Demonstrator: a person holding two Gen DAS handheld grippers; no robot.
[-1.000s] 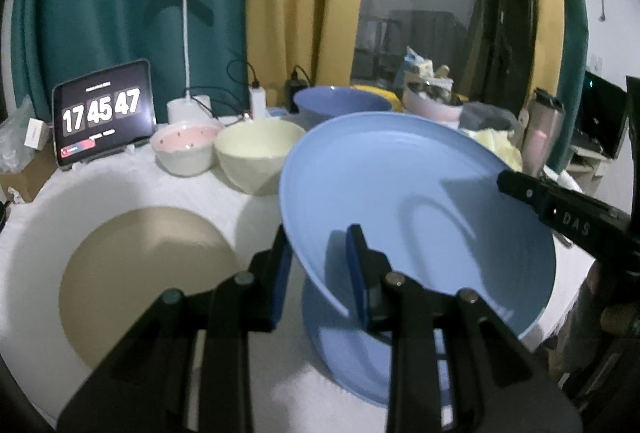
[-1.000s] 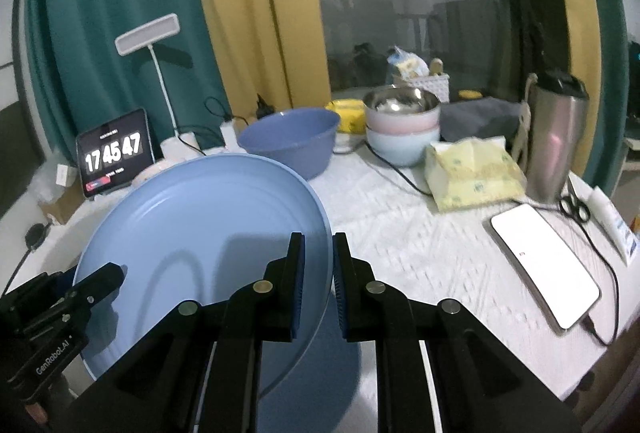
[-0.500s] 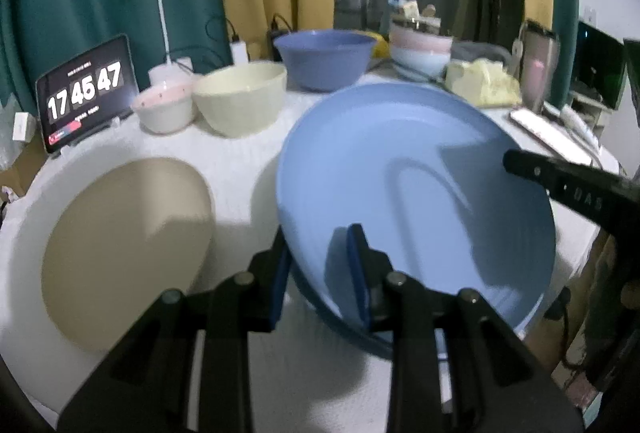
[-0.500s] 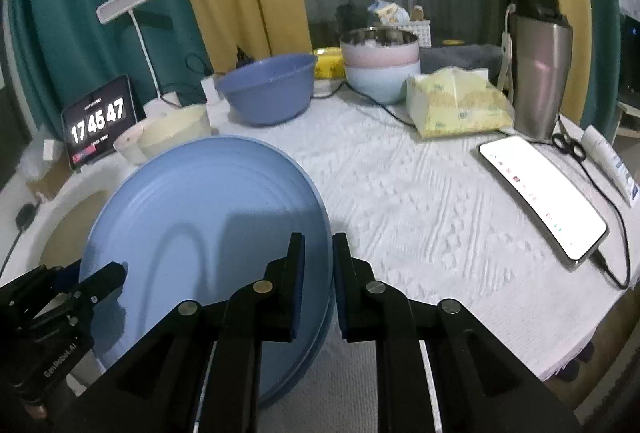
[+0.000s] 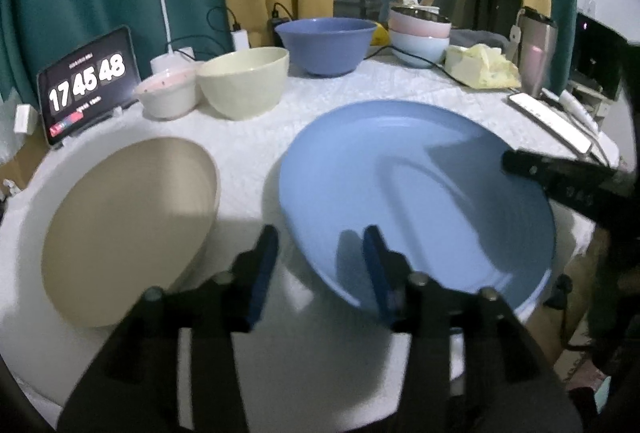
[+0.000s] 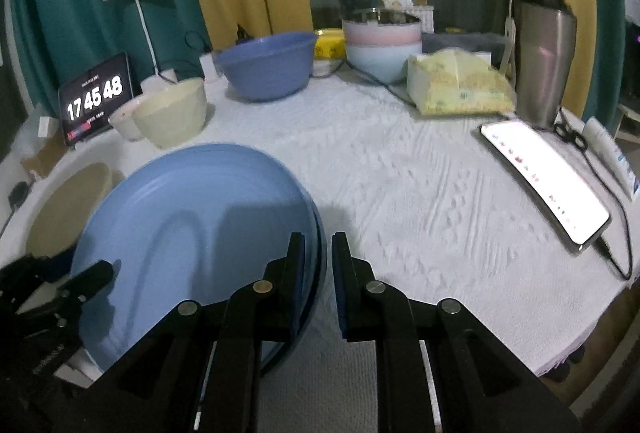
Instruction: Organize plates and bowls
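Lying flat, blue plate (image 5: 420,193); left gripper (image 5: 318,265) opening astride rim, right gripper (image 6: 318,265) clamping rim.

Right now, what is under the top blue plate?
A second blue plate's rim shows just beneath the top blue plate. Whether more plates lie under it is hidden.

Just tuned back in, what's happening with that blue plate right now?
A person with a gripper in each hand is setting the blue plate down onto another blue plate on the white tablecloth. The left gripper is opening, its pads off the near rim. The right gripper stays pinched on the plate's edge. A tan plate lies beside it; bowls wait behind.
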